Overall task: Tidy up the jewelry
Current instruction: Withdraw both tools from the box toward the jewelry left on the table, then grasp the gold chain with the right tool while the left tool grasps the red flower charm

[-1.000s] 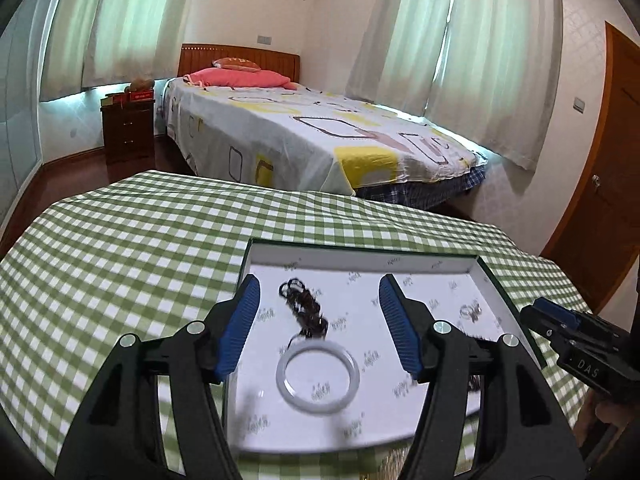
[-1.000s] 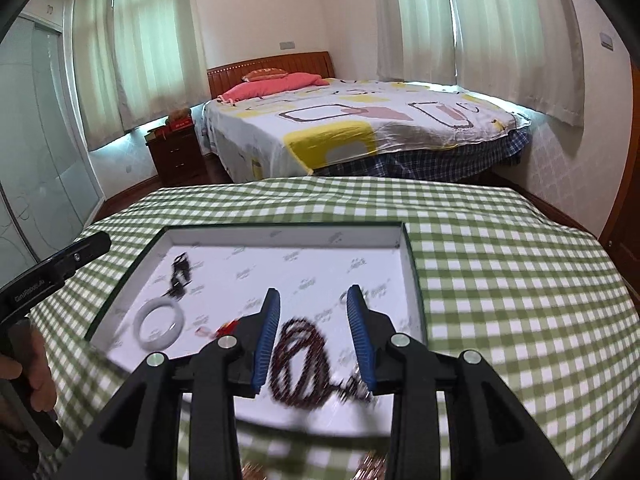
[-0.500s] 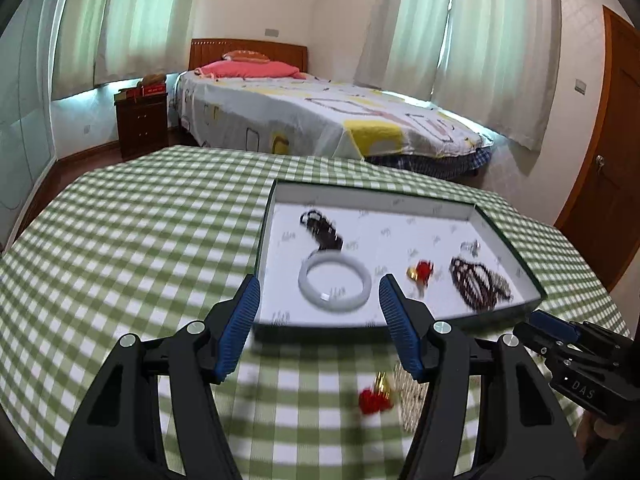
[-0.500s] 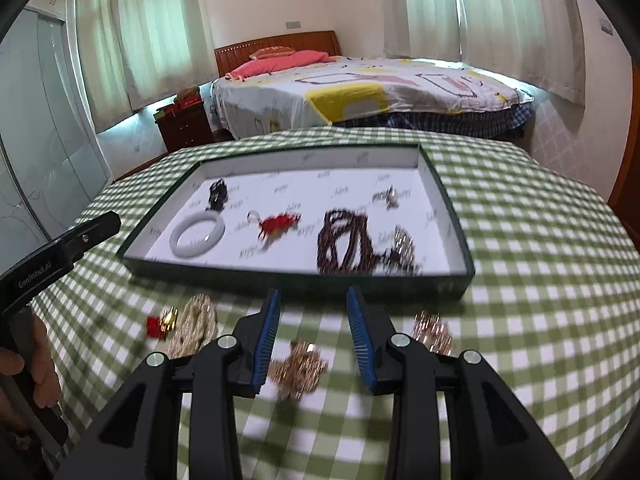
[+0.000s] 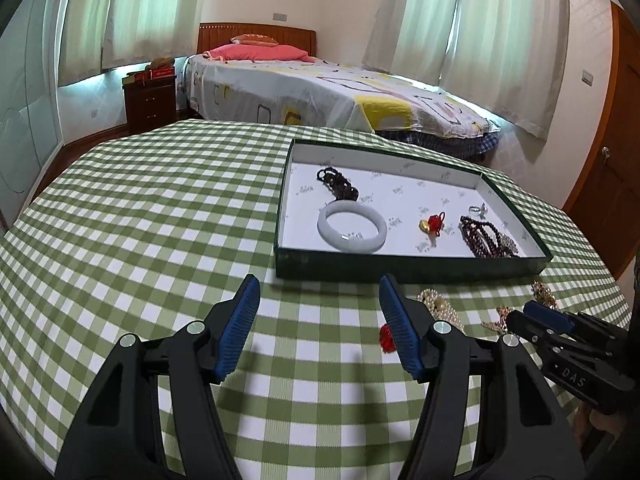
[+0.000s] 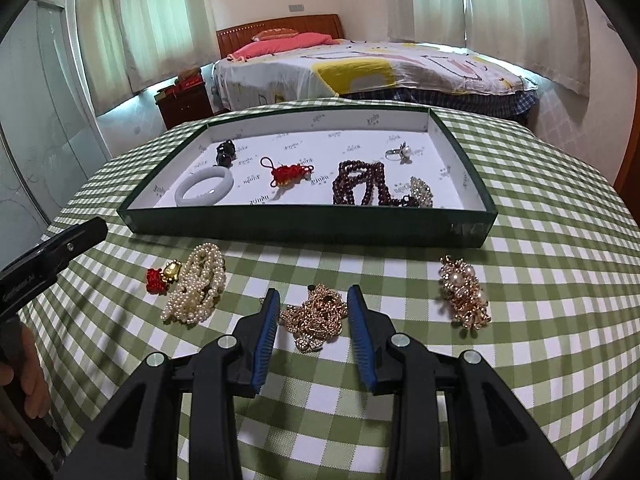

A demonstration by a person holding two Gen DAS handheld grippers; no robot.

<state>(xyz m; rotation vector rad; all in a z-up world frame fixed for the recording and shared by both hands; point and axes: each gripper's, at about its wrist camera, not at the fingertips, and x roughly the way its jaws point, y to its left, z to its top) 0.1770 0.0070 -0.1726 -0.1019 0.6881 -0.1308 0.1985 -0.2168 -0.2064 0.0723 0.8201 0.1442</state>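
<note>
Right gripper [image 6: 313,294] hanging wide open around gold chain heap [image 6: 316,314], left gripper [image 5: 319,284] spread wide over checked cloth [image 5: 140,220], pearl strand [image 6: 196,284] lying just left, green tray [image 6: 312,226] sitting beyond, holding white bangle [image 6: 205,186] and dark bead strand [image 6: 360,184]

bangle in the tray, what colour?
White bangle, milky and translucent; left wrist view shows it best.

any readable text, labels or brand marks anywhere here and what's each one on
"DAS": on the black body of the right tool, seen from the left wrist view.
Lettering on the left tool body in the right wrist view: too blurred to read.
Small repeated logo marks on the white lining of the green tray: too small to read.
No other legible text.
</note>
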